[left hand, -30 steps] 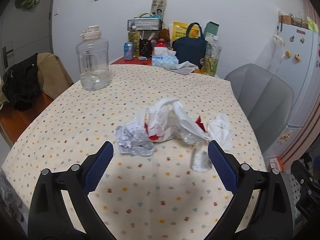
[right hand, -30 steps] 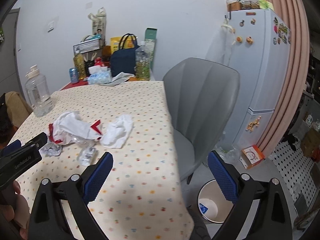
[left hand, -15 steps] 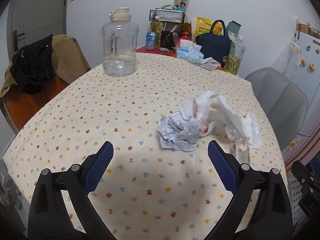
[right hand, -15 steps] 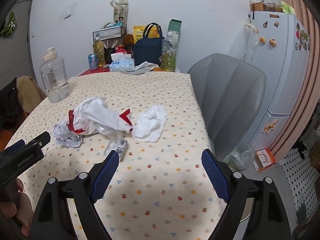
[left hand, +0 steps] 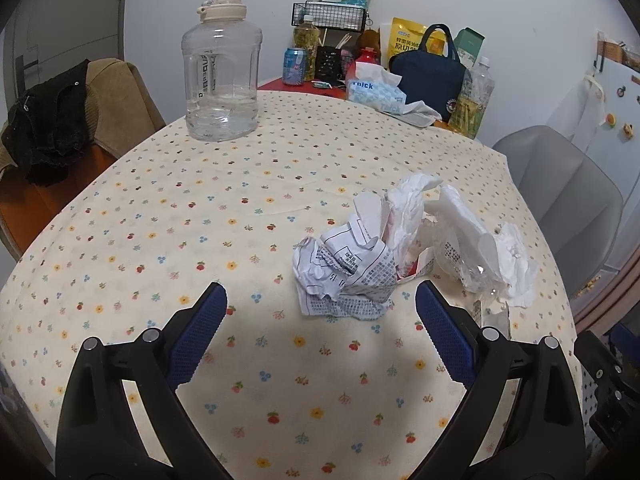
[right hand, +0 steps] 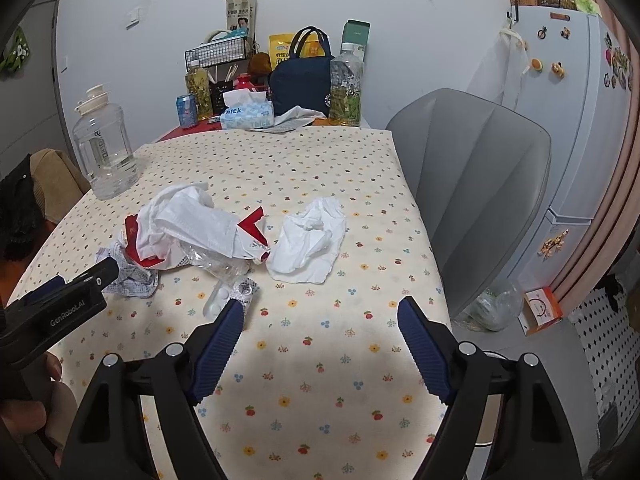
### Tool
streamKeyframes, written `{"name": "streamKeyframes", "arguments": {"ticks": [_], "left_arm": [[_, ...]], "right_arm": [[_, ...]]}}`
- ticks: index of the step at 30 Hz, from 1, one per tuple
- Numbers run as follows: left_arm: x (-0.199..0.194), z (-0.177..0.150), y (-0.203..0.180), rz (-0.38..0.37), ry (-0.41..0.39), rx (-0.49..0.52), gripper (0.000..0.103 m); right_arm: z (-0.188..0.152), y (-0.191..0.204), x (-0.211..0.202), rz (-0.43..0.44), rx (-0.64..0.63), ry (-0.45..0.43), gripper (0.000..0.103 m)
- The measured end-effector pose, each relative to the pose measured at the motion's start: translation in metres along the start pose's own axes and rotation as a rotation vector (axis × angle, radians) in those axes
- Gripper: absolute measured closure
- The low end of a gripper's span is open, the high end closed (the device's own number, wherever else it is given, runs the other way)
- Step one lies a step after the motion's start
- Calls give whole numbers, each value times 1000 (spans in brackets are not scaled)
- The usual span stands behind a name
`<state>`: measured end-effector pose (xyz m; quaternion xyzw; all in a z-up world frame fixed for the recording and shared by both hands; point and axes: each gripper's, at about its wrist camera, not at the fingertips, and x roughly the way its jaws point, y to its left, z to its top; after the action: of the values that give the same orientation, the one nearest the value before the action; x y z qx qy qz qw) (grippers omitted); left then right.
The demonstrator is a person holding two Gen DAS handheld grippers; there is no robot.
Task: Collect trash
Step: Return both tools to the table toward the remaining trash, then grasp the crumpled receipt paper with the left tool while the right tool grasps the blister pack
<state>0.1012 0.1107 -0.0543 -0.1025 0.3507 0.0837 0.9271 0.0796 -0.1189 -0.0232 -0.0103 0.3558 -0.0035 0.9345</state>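
Nothing looks collected yet: both the left gripper [left hand: 320,312] and right gripper [right hand: 320,320] gape wide and empty, the crumpled paper [left hand: 344,276] lying at the left one's twelve o'clock.

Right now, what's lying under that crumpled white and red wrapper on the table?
Under the white and red wrapper, crinkled clear plastic pokes out at the near edge, and printed crumpled paper sits against its left side. Anything beneath the wrapper's middle is covered.
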Motion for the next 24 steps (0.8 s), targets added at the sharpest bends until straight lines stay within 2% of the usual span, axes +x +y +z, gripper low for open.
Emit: {"name": "streamKeyframes", "arguments": {"ticks": [17,23,24], "left_arm": [[36,-2,-7,34,85,25,9],[42,0,-3,38,101,11,9],[43,0,-2,39,102,10,9]], "right_arm": [[4,25,44,105,-26,71,32],[3,37,64,142,-47,119,46],[2,38,66,147,-51,126,52]]}}
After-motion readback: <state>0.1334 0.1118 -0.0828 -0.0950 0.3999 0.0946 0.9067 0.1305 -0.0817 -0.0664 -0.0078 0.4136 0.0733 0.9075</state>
